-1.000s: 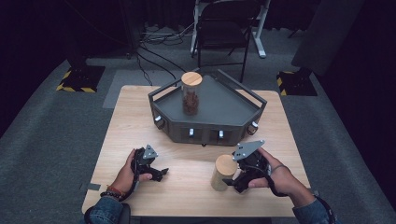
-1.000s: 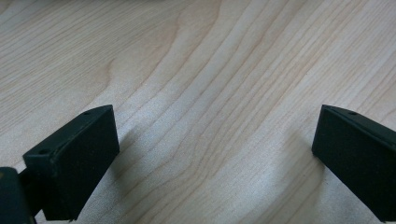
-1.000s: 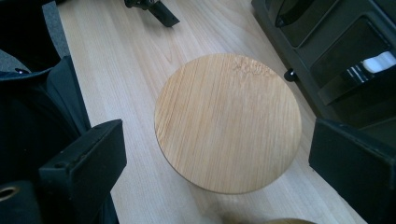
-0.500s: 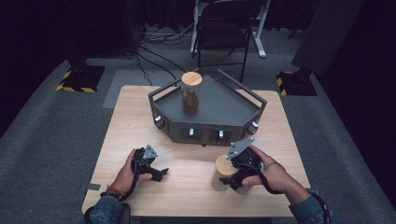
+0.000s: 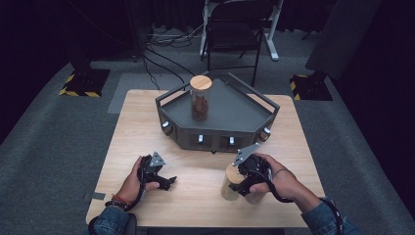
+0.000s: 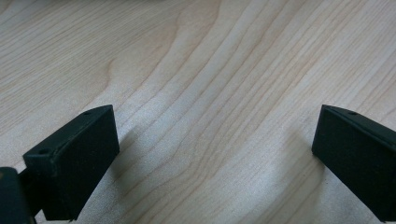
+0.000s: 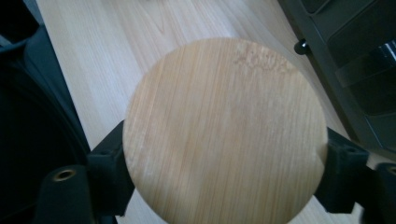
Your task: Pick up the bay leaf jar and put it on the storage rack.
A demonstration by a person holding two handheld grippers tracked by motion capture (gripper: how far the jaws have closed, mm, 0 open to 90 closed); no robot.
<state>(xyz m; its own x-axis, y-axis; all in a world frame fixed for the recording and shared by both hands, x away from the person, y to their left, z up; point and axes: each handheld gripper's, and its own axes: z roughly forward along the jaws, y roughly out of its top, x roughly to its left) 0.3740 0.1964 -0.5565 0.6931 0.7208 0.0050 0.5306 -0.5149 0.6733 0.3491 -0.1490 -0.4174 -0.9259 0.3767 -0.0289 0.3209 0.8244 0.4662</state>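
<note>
Jar body hidden in the right gripper view: the round wooden lid [image 7: 224, 130] covered it, so contents could not be told there. In the high view the right hand [image 5: 279, 181] and right gripper [image 5: 247, 183] covered much of the near jar [image 5: 229, 183]; only its lid edge and pale left side showed. Glass or solid, unclear at that size.

Right gripper: jaws had just been closing, with the near jar between them. In the right gripper view a black jaw sat tight against each side of the lid, so it was clamped on the jar just under the lid. The near jar stood upright on the tabletop [image 5: 147, 122], near the front right edge, just in front of the dark tray unit [image 5: 235, 105].

Right hand came in from the bottom right, forearm in a denim sleeve [image 5: 325, 220], fingers wrapped over the gripper body, grey plate pointing toward the tray unit.

Left gripper [image 6: 210, 154]: jaws wide apart, nothing between them, bare wood grain below. Left hand [image 5: 134, 178] rested low over the tabletop front left, well apart from the near jar.

A second jar [image 5: 199, 98] with a wooden lid and dark brown contents stood upright on the tray unit's deck, toward its back left.
</note>
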